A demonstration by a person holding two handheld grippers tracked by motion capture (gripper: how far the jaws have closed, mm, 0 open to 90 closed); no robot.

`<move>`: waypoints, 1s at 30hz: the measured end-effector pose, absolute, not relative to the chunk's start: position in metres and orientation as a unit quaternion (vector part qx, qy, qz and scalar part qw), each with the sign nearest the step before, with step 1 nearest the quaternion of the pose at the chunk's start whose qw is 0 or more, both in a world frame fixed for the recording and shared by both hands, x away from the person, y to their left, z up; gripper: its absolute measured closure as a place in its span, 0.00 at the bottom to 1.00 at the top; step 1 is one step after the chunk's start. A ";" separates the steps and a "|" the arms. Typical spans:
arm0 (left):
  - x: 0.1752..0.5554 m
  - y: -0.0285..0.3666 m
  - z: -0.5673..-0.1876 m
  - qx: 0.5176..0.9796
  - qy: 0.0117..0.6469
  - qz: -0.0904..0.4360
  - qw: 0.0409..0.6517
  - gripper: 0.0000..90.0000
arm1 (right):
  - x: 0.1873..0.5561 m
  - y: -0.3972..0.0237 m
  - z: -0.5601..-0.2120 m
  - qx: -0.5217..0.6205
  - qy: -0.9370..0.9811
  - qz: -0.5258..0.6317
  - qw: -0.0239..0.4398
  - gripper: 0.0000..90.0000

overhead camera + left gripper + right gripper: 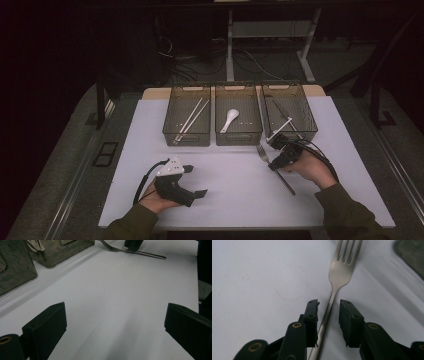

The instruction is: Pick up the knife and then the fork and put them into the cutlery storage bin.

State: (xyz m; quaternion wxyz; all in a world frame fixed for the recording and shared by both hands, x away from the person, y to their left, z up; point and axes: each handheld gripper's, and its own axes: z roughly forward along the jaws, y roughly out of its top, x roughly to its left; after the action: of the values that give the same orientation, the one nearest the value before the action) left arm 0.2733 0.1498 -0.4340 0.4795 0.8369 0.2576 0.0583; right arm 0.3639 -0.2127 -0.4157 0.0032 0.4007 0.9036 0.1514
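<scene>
Right gripper view: right tool (329, 305) straddles fork (342, 267) handle, gaps either side; high view hides this.

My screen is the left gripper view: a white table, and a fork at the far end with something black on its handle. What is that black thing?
Observer: Those are the right tongs, standing astride the fork; the handle runs between them, with a gap on one side.
Operator: And the dark boxes at my left edge, what's in them?
Observer: From the high view, the middle basket holds a white spoon.
Operator: Anything in its neighbour?
Observer: The left basket holds a pair of pale chopsticks, lying slantwise.
</scene>
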 end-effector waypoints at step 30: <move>0.273 0.150 -0.434 0.838 0.257 0.059 0.478 0.03 | 0.364 -0.204 -0.417 0.341 0.933 0.110 0.036 0.94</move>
State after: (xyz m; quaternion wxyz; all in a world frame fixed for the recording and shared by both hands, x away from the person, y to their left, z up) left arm 0.2730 0.1496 -0.4341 0.4784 0.8376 0.2571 0.0587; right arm 0.3637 -0.2039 -0.4175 0.0364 0.3407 0.9330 0.1099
